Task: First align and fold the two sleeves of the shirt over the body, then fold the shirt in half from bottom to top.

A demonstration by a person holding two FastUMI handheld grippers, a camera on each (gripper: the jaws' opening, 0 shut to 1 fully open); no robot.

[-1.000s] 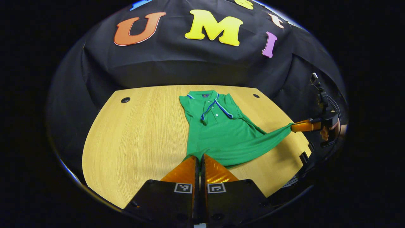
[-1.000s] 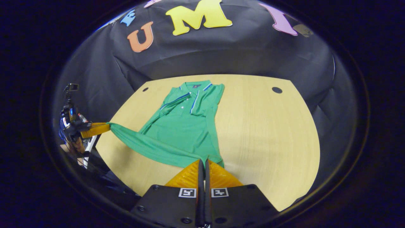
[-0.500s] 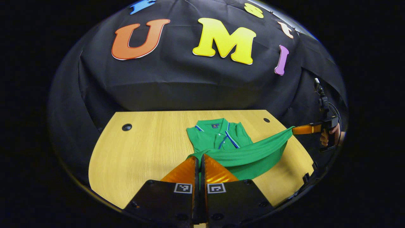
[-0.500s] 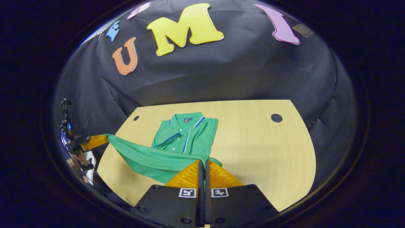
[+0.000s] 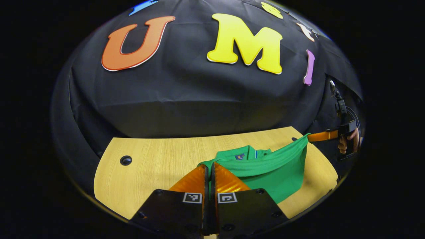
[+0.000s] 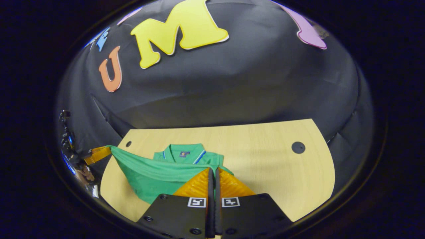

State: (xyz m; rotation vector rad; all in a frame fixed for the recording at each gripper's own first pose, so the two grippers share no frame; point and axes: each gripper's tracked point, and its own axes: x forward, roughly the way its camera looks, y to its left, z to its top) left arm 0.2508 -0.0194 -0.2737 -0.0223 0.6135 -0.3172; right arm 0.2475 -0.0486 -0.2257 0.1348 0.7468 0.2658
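So in the left gripper view, the left gripper (image 5: 210,166) has its two fingers pinched tight together on a bottom corner of the green shirt (image 5: 272,171), with a sliver of cloth caught between them. From there the hem runs off as a raised band toward the right gripper (image 5: 310,136) at the far right, which clamps the other corner, with a hand (image 5: 353,142) holding its handle. That edge is lifted clear of the table (image 5: 159,156) and hangs over the collar (image 5: 244,154) end, which lies flat on the wood. The cloth below the raised edge drapes down in a loose sheet. One dark round hole (image 5: 126,160) sits in the tabletop off to the left.

Over in the right gripper view, same story mirrored. The right gripper (image 6: 213,170) is closed down hard on its shirt (image 6: 156,176) corner, fabric poking out on either side of the fingers. The hem stretches away left to the left gripper (image 6: 108,149), pinched on the far corner near the table (image 6: 265,166) edge. The collar (image 6: 184,152) with its blue trim lies flat just behind the lifted band. A round hole (image 6: 298,147) marks the wood on the right.
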